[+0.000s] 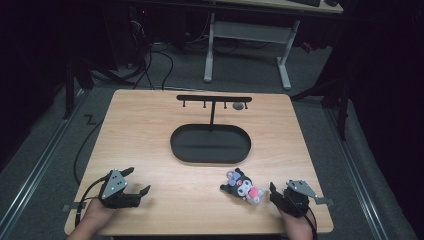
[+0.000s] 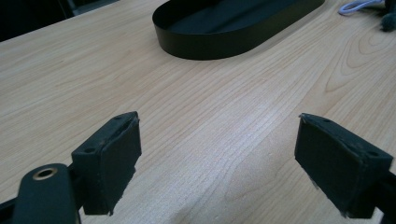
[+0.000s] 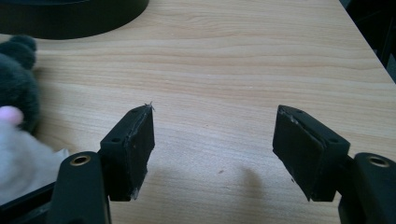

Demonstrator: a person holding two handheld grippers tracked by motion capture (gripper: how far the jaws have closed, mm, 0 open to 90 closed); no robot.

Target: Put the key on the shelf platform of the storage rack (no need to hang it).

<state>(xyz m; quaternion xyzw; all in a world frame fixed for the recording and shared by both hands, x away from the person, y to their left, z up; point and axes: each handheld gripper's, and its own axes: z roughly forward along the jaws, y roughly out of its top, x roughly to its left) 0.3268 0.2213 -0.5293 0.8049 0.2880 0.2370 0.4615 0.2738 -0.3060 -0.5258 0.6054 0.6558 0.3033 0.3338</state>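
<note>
- At the near edge of the wooden table (image 1: 150,115), left side: left gripper (image 1: 138,181) rests low with jaws spread wide, nothing between them.
- The left gripper view gives bare wood grain between its matte black pads (image 2: 112,163); the high view cannot resolve that grain.
- Centre: black oval tray (image 1: 210,144), smooth, low-walled; a T-shaped black stand (image 1: 214,100) with small hooks rises at its far side, seen in the high view.
- Right of centre: plush toy (image 1: 242,186), fuzzy, dark with pink and white parts, lies on the table near the tray's front.
- Right: right gripper (image 1: 274,192), jaws wide, empty, just beside the toy.
- The right gripper view shows the toy's fur (image 3: 18,84) at its left edge.
</note>
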